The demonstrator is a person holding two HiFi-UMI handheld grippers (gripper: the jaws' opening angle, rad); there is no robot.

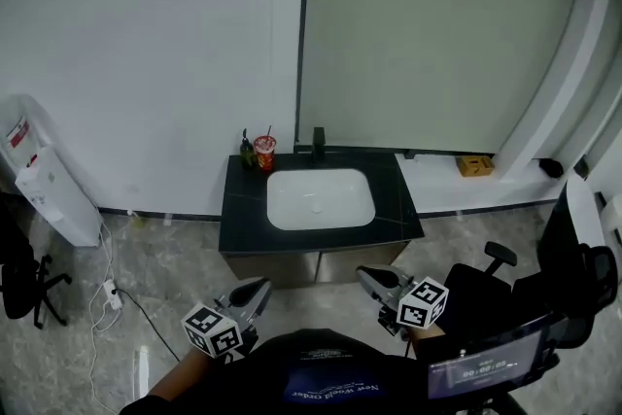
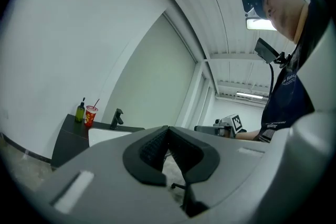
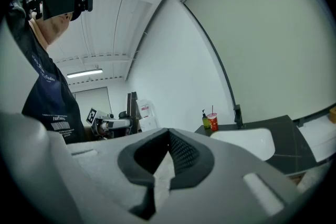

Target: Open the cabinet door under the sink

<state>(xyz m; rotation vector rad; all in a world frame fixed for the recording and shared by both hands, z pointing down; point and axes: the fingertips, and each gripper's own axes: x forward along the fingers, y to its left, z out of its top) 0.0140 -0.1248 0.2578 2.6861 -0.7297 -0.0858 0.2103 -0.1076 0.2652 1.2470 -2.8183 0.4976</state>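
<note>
Two grippers are seen low in the head view: the left gripper (image 1: pixel 259 289) and the right gripper (image 1: pixel 366 276), each with jaws clenched on nothing. One sink (image 1: pixel 320 198) is set in one black counter (image 1: pixel 243 209) at centre frame, with one faucet (image 1: pixel 318 143), one bottle (image 1: pixel 247 151) and one red cup (image 1: pixel 264 152) along its back edge. The cabinet door (image 1: pixel 316 265) is seen just below the counter only as a thin foreshortened strip, apparently shut; its handle cannot be made out.
</note>
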